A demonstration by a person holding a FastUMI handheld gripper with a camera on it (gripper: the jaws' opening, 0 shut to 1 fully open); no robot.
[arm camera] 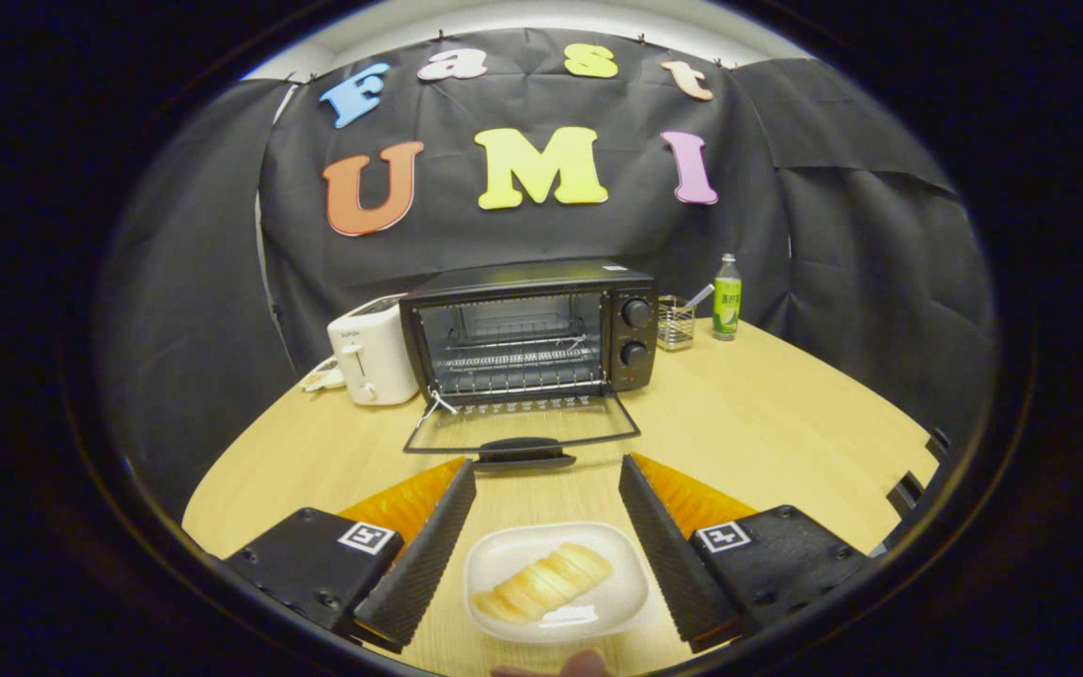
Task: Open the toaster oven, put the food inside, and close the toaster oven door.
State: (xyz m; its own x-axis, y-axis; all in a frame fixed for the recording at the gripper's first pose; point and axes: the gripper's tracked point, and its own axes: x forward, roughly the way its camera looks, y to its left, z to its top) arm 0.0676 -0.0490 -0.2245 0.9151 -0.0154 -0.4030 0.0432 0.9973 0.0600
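Toaster oven (530, 329): door (523, 425) dropped open, rack bare. Plate (556, 581) of sliced food (541, 583): well short of that door, lying between the gripper (546, 480) fingers, which stand apart, untouched. Advice: close squarely on the plate rim, lift level.
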